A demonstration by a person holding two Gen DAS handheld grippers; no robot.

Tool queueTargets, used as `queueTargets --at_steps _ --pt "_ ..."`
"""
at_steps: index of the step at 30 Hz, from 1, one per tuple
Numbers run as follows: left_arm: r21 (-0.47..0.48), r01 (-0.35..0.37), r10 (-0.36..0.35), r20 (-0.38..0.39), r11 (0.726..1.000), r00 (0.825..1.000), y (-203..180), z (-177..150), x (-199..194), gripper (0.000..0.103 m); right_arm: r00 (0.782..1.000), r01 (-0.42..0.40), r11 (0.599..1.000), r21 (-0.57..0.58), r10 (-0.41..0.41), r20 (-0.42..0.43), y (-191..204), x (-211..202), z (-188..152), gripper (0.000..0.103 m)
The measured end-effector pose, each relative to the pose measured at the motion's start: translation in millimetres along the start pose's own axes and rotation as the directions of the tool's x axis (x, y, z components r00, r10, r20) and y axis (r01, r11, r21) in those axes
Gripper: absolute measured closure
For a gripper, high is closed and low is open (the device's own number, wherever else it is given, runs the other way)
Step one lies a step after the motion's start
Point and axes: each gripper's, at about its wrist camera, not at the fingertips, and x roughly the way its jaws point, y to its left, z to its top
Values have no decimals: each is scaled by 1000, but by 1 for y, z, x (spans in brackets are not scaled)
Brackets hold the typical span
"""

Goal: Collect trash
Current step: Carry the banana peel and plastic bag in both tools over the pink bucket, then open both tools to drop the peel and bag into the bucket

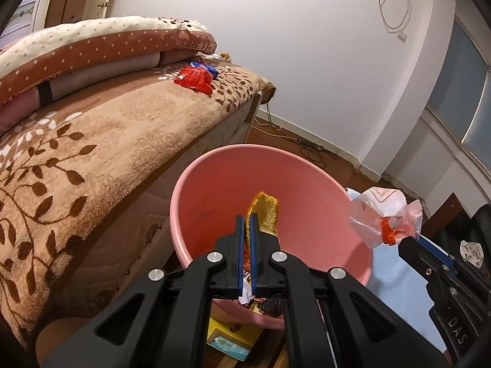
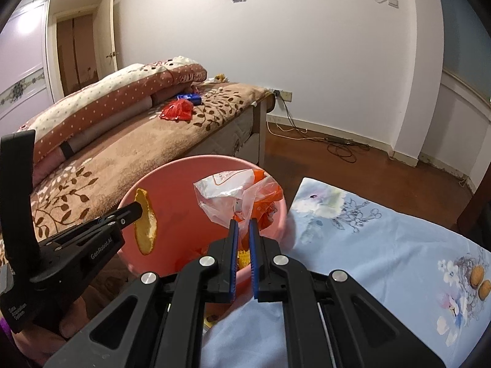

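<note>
1. Left tool (image 1: 247, 219) pressed together on a golden snack wrapper (image 1: 266, 214), held over the mouth of the pink bucket (image 1: 196, 181); right tool (image 2: 241, 225) pinching a crumpled clear plastic bag (image 2: 233, 196) with orange print, hanging above the bucket's near rim.
2. Likely risk on the right: bag seems to sit close to the rim rather than over the middle; if let go here, could catch on the edge or slide out onto the blue floral cloth (image 2: 383, 245) beside the bucket.
3. Likely risk on the left: thin foil gripped deep between the pads; may cling to the rubber on release instead of falling.
4. Two tools crowded over one opening; possible knock between them, or a nudge that tips the light bucket.
5. Bucket contents: mostly bare pink wall in the left wrist view; some yellow and orange scraps low inside in the right wrist view, too hidden to name.
6. Still uncollected on the bed (image 1: 122, 128): a red wrapper (image 1: 195, 79) and a blue packet (image 2: 190, 97) just behind it, well apart from the bucket.
</note>
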Motion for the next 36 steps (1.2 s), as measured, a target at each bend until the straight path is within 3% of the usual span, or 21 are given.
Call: queueTargets --at_steps 29,32,36 --pt "-39 -19 18 -28 999 999 23 1 22 100 998 8 995 -97 -14 -56 25 41 8 96" --pt "-40 -6 5 -33 999 999 25 1 24 94 998 8 995 -104 -14 -58 27 43 7 96" --pt "-35 35 -36 -16 999 999 23 2 20 72 998 8 993 -115 -15 -59 29 45 7 96"
